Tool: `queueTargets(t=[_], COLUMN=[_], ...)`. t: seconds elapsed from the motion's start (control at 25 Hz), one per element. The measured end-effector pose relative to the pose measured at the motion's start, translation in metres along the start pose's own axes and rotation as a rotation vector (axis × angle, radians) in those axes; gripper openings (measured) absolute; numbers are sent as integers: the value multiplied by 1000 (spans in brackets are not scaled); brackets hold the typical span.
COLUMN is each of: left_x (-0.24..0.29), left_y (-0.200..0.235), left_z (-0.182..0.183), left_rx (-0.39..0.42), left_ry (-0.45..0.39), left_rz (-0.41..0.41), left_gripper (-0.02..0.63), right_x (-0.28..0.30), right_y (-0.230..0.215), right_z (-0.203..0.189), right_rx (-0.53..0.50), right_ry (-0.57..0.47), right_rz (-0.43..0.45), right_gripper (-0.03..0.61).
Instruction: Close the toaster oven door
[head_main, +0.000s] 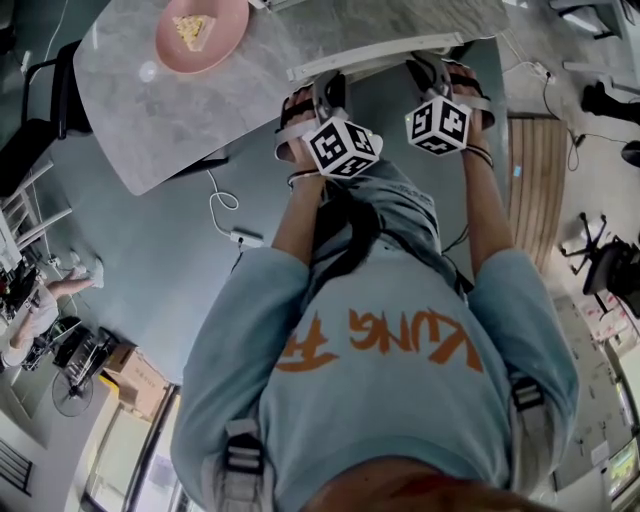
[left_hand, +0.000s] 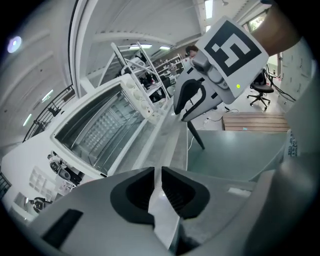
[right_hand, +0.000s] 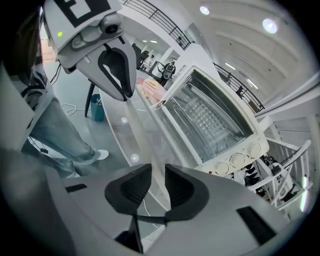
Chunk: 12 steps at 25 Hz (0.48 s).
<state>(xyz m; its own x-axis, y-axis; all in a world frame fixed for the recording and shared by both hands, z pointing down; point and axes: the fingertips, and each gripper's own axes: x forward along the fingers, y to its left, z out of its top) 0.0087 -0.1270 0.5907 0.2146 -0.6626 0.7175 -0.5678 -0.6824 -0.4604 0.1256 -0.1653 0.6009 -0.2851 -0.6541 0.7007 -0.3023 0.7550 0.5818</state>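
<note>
Toaster oven door (right_hand: 160, 140) hangs open, lying nearly flat and reaching from the oven mouth toward both tongs. Its free edge, fitted with a pale handle bar (right_hand: 137, 125), is the part closest to them.

The left tongs (left_hand: 158, 174) stand only slightly apart. The bar shows in their narrow gap, and the pads do not visibly press on it. The right tongs (right_hand: 158, 172) stand wider apart, straddling the same edge without clamping it. The two sit side by side along the bar.

The toaster oven (right_hand: 215, 120) lies directly ahead of the tongs, beyond the door, with its cavity exposed and its knobs (right_hand: 237, 159) on the right tongs' side.

Handling, as a judgement:
- The door is probably a stiff glass pane in a metal frame, fairly light, pivoting at the oven's lower edge.
- The glass is slick and breakable, so the bar is the correct place to grip or lift.
- Lifting at two points should keep the pane from twisting.
- Near upright, the hinge may snap the door shut.

The oven stands on a marble table (head_main: 180, 130). A pink plate (head_main: 225, 45) sits well to the left of the left tongs.
</note>
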Motion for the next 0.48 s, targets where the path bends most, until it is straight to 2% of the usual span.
queueTargets(t=[0.16,0.48], left_x=[-4,-9], left_y=[2,25], left_z=[2,11], left_rx=[26,34], left_ry=[0,-18], left_rz=[-8,40], left_gripper=[103,107], right_x=[-9,-23], right_y=[-12,-35], right_z=[6,20], right_rx=[-29,-92], right_ry=[-21,-56], right_rz=[-6,-8], right_gripper=[101,140])
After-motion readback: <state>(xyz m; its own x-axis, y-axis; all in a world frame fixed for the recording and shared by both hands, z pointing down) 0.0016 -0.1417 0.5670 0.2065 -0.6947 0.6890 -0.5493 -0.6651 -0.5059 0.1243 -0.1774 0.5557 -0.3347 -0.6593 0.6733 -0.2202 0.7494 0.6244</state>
